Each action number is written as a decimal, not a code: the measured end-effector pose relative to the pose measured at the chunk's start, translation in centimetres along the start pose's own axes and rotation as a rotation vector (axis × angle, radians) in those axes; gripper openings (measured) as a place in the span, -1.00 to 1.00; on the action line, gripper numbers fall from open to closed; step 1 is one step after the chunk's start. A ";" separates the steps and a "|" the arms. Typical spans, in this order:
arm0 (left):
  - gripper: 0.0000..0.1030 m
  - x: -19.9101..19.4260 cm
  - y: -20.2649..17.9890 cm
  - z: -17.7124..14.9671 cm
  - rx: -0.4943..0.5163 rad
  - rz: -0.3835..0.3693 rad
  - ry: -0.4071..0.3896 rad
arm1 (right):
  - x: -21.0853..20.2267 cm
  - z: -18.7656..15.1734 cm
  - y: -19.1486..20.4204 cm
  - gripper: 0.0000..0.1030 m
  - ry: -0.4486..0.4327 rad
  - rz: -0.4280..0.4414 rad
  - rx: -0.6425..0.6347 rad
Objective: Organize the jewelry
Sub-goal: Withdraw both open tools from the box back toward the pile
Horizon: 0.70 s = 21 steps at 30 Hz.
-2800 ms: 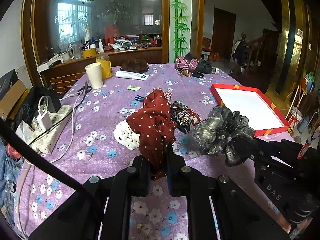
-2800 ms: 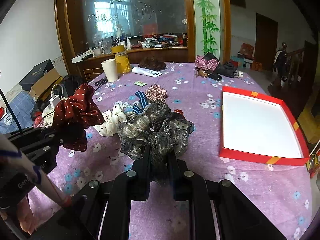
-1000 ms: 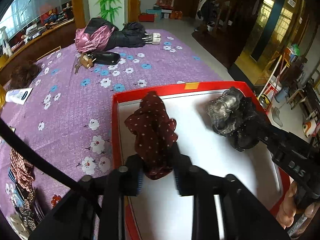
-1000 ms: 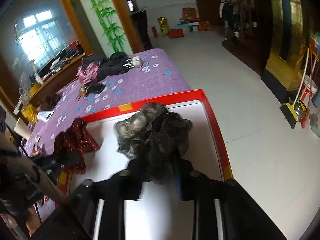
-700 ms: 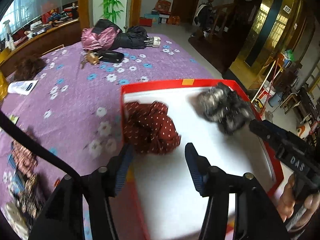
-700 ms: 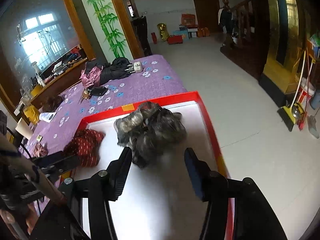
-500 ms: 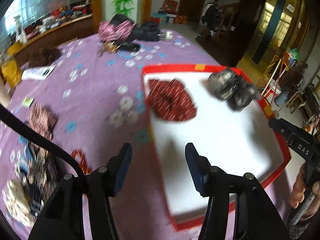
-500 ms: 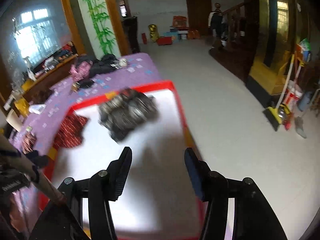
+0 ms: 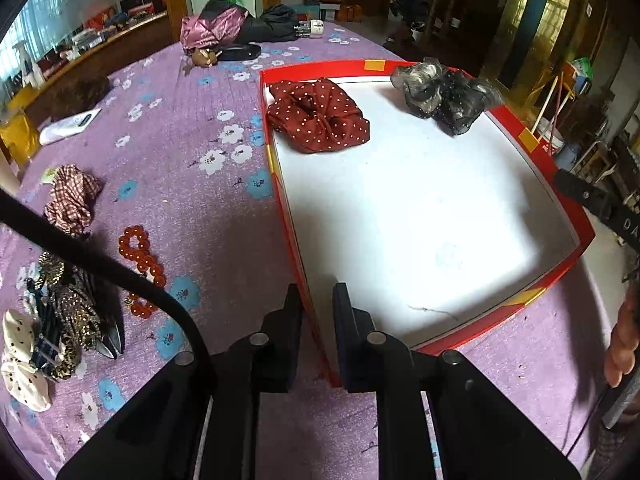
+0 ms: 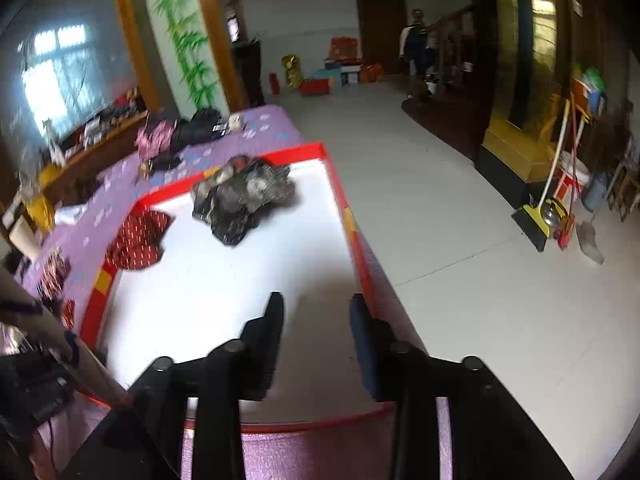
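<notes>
A red-rimmed tray [image 9: 532,148] with a white floor lies on the purple flowered cloth. A dark red polka-dot scrunchie [image 9: 316,116] lies in its far left corner, a grey-black scrunchie [image 9: 444,92] in its far right corner. Both show in the right wrist view, the red one [image 10: 138,236] and the grey one [image 10: 244,196], inside the tray [image 10: 344,200]. My left gripper [image 9: 314,300] is open and empty over the tray's near left rim. My right gripper [image 10: 316,308] is open and empty over the tray's near right part.
Left of the tray lie a red bead bracelet [image 9: 140,256], a checked scrunchie [image 9: 70,198], a leopard-print and dark hair pieces [image 9: 76,312] and a white dotted scrunchie [image 9: 20,364]. Folded umbrellas [image 9: 240,26] lie at the far edge. The table's right edge drops to the floor [image 10: 480,280].
Both grippers opened and let the scrunchies go into the tray, then drew back toward the tray's near edge. The left view now takes in the pile left of the tray.
</notes>
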State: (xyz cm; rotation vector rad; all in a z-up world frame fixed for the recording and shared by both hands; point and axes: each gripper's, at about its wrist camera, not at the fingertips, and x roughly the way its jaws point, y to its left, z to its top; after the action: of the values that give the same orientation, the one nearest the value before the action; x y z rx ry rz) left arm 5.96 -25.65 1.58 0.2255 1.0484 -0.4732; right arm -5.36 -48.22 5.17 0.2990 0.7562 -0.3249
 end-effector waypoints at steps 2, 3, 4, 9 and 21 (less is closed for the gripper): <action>-0.72 -0.1 0.1 -0.3 -0.008 -0.007 -0.001 | 0.6 -0.1 0.2 -0.16 0.027 -0.006 -0.007; -0.72 -0.2 0.1 -0.4 -0.011 -0.013 0.000 | 0.8 -0.2 0.4 -0.16 0.032 -0.020 -0.016; -0.73 -0.3 0.1 -0.6 -0.014 -0.020 0.001 | 0.8 -0.2 0.6 -0.16 0.024 -0.029 -0.023; -0.74 -0.9 0.5 -1.5 -0.018 -0.050 0.006 | -1.3 0.0 -0.1 -0.14 -0.049 0.014 0.033; -0.75 -2.6 0.2 -4.3 -0.034 -0.037 -0.004 | 0.2 -2.7 -2.0 -0.77 0.096 -0.083 0.038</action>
State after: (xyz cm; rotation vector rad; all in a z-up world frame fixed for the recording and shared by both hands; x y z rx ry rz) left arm 1.71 -23.05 1.75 0.1753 1.0575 -0.4887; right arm -7.71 -49.03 2.89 0.3209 0.8590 -0.4058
